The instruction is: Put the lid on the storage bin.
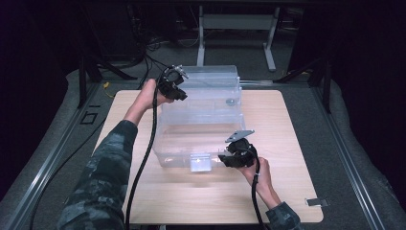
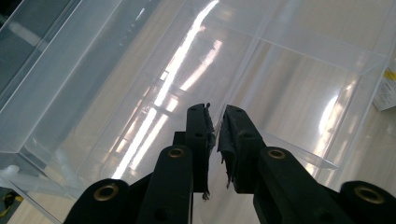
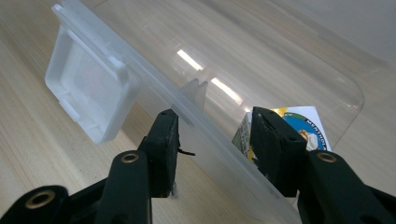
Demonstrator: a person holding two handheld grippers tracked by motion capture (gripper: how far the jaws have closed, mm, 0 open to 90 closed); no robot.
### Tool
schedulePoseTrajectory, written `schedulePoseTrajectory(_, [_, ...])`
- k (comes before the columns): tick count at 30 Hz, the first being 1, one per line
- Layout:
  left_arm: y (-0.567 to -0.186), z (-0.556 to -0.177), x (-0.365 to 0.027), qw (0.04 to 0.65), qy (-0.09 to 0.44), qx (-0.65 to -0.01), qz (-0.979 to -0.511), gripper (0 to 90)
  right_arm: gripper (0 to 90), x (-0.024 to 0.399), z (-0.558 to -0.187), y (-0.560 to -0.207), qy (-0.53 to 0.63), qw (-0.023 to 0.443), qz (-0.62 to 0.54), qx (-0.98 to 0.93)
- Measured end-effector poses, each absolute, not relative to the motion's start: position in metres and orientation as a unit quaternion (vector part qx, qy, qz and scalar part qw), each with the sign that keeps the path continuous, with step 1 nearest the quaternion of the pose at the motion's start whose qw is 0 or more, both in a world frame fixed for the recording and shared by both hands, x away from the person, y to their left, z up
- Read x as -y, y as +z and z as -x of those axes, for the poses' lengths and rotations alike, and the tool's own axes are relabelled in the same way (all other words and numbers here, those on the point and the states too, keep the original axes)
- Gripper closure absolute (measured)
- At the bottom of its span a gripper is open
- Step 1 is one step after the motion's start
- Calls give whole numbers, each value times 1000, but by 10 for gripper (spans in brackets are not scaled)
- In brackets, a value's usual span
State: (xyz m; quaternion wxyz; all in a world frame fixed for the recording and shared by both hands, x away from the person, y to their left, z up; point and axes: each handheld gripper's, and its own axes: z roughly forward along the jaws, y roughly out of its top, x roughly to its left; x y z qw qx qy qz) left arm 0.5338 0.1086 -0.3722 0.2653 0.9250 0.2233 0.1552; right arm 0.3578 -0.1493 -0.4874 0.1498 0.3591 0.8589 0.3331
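A clear plastic storage box [image 1: 201, 139] stands in the middle of the wooden table [image 1: 287, 191]. Its clear lid [image 1: 210, 79] is raised at the far side. My left gripper [image 1: 181, 95] is at the lid's left end. In the left gripper view its jaws [image 2: 215, 114] stand almost together, and a thin clear edge of the lid [image 2: 140, 79] runs into the slit between them. My right gripper [image 1: 224, 155] is at the box's near rim, right of the white latch [image 1: 200, 163]. It [image 3: 215, 123] is open and straddles the rim [image 3: 154, 84], one jaw outside and one inside. A colourful label [image 3: 303, 123] shows behind the wall.
A small round thing [image 1: 230, 101] lies at the far right of the box. A metal clip [image 1: 316, 201] sits at the table's near right corner. Cables trail from both grippers. A white table frame [image 1: 237, 21] stands on the floor behind.
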Motion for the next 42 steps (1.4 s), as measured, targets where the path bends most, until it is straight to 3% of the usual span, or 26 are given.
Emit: schedulePoseTrajectory(42, [-365, -460, -121, 303, 181, -170, -920, 822, 514, 149, -358, -488, 334, 146, -362, -858])
